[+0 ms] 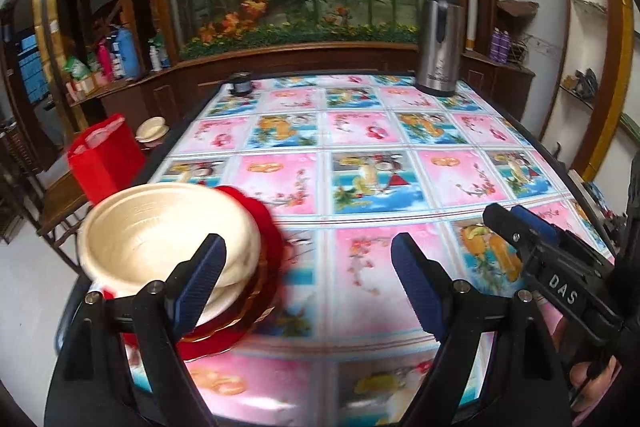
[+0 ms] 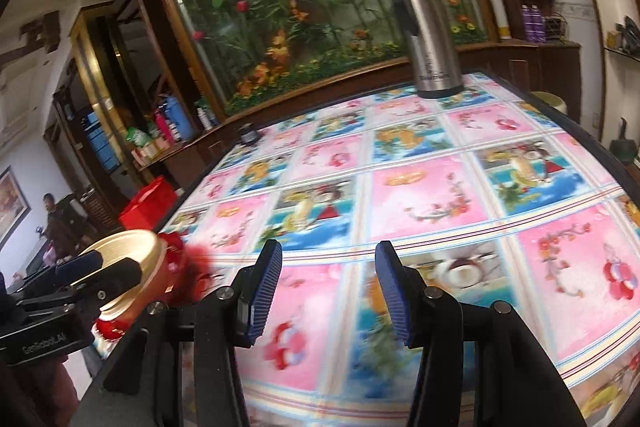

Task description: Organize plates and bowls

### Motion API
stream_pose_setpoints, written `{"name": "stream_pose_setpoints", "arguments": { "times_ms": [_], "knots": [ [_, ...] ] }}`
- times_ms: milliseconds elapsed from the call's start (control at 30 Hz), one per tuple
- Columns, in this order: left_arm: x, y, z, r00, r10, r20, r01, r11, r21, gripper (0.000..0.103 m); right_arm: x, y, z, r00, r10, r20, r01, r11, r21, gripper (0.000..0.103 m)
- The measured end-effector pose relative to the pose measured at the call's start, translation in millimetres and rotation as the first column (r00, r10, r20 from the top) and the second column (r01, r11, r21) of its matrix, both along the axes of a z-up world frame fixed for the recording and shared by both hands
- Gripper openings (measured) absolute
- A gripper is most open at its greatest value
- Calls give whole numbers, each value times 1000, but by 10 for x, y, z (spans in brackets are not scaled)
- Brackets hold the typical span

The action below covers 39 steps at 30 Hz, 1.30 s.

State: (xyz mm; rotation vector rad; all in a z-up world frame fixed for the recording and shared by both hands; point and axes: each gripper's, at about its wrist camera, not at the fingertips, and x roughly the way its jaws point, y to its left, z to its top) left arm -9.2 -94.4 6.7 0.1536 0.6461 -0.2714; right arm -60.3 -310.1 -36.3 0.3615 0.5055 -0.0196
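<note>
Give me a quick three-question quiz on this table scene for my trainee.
1. True or false: the left gripper is open.
2. What does the cream bowl sit on? A) red plates B) bare table C) red bag
3. Which tall item stands at the table's far edge?

Key: 1 true. 2 A, the red plates. 3 the steel flask.

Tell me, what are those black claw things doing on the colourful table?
A person holds a gripper in each hand to tidy dishes. The left gripper is open, beside a cream round bowl stacked on red scalloped plates at the table's left edge. The right gripper is open and empty above the patterned tablecloth. A tall steel flask stands at the far side.
</note>
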Motion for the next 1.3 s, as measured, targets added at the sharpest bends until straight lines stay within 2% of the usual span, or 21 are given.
{"name": "stream_pose_setpoints", "arguments": {
  "times_ms": [300, 700, 967, 1300],
  "knots": [
    [-175, 605, 156, 987, 136, 88, -134, 991, -22, 85, -49, 690, 130, 987, 156, 34, -154, 987, -47, 50],
    [-186, 1207, 317, 940, 294, 173, -288, 956, -64, 85, -92, 1419, 437, 944, 319, 82, -307, 943, -126, 50],
    [-173, 1441, 345, 916, 353, 192, -346, 936, -71, 85, -41, 1706, 491, 917, 389, 85, -373, 915, -155, 50],
    [-157, 1519, 365, 912, 361, 192, -353, 932, -78, 85, 35, 1917, 483, 895, 439, 75, -422, 890, -175, 50]
  ]
}}
